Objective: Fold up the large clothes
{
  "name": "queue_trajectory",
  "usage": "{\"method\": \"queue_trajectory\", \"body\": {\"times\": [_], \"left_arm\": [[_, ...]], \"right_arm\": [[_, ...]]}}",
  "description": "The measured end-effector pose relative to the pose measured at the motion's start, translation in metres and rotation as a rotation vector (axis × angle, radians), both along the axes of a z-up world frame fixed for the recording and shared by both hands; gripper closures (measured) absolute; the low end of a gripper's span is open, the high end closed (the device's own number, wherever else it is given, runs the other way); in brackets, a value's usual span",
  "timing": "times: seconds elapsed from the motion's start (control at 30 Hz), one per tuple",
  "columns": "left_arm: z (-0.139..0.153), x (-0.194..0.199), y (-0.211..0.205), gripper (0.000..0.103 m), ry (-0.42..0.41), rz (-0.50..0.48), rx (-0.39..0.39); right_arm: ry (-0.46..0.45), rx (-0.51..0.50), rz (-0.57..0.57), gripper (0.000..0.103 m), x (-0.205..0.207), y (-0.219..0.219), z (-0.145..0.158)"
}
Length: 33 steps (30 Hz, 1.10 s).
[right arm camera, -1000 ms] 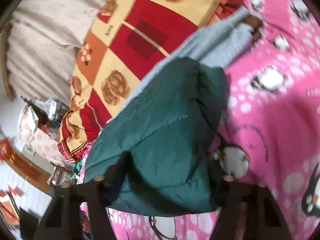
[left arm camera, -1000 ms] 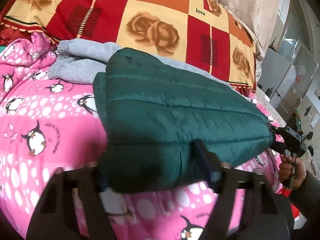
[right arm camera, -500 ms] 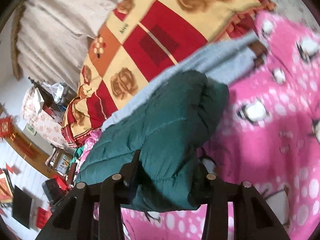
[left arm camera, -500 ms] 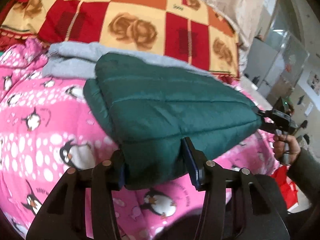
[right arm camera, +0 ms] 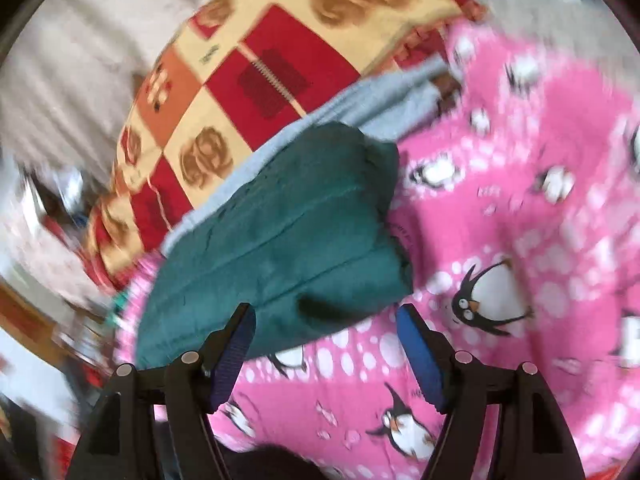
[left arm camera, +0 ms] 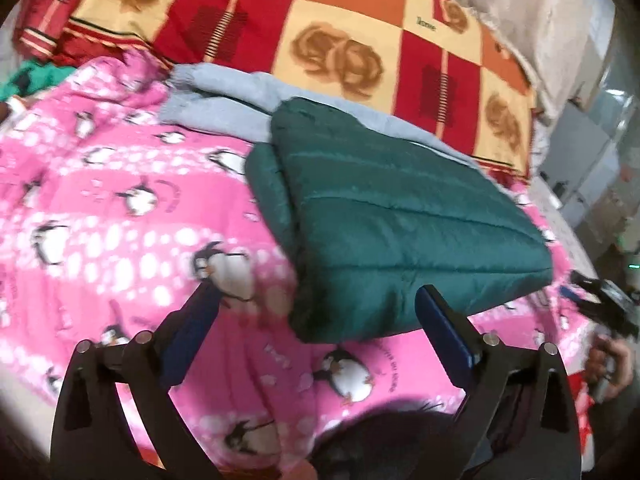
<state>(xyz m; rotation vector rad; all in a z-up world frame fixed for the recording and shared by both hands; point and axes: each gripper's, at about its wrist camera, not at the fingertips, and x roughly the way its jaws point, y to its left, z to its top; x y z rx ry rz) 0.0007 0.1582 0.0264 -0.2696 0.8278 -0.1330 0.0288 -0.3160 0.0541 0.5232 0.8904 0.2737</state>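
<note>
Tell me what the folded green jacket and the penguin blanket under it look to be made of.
Green jacket: likely a smooth synthetic shell over padding; it has a faint sheen, stitched quilt lines and puffy edges. Pink penguin blanket: probably soft fleece or plush; matte, printed and softly creased, though motion blur hides any nap.

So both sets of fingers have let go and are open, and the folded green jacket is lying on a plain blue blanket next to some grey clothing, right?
Nearly. The blanket is not plain blue: it is pink with penguins and white dots, as the left wrist view shows clearly. The rest holds: the left gripper and right gripper are open and empty, and the folded green jacket lies on the blanket beside grey clothing.
</note>
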Motion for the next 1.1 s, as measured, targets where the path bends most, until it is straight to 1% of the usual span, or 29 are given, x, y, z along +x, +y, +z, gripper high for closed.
{"method": "queue_trajectory", "body": {"times": [0.03, 0.07, 0.17, 0.2, 0.3, 0.33, 0.43, 0.53, 0.6, 0.67, 0.83, 1.1], "left_arm": [[0.004, -0.004, -0.002, 0.004, -0.008, 0.020, 0.024], [0.009, -0.008, -0.006, 0.004, -0.021, 0.046, 0.052], [0.027, -0.022, -0.021, 0.004, -0.049, 0.083, 0.130], [0.035, -0.027, -0.031, 0.004, -0.058, 0.089, 0.171], [0.053, -0.041, -0.049, 0.004, -0.104, 0.105, 0.243], [0.061, -0.047, -0.056, 0.004, -0.127, 0.114, 0.250], [0.077, -0.060, -0.066, 0.004, -0.138, 0.132, 0.240], [0.087, -0.069, -0.075, 0.004, -0.116, 0.096, 0.199], [0.094, -0.075, -0.082, 0.004, -0.106, 0.100, 0.201], [0.100, -0.078, -0.092, 0.004, -0.089, 0.084, 0.209], [0.113, -0.090, -0.114, 0.004, -0.093, 0.059, 0.230], [0.133, -0.104, -0.136, 0.004, -0.115, 0.052, 0.263]], "right_arm": [[-0.027, -0.049, 0.013, 0.033, -0.006, 0.010, 0.008], [-0.053, -0.122, 0.022, 0.033, -0.013, 0.025, 0.019], [-0.087, -0.254, 0.044, 0.033, -0.027, 0.054, 0.035], [-0.091, -0.267, 0.054, 0.033, -0.029, 0.063, 0.039], [-0.112, -0.284, 0.091, 0.033, -0.042, 0.083, 0.053], [-0.121, -0.289, 0.099, 0.033, -0.047, 0.088, 0.057], [-0.148, -0.332, 0.137, 0.033, -0.064, 0.103, 0.071], [-0.160, -0.405, 0.173, 0.032, -0.080, 0.114, 0.079], [-0.155, -0.430, 0.195, 0.032, -0.089, 0.118, 0.082], [-0.159, -0.461, 0.209, 0.032, -0.099, 0.118, 0.086], [-0.181, -0.497, 0.199, 0.032, -0.115, 0.113, 0.103], [-0.195, -0.564, 0.152, 0.032, -0.123, 0.109, 0.124]]}}
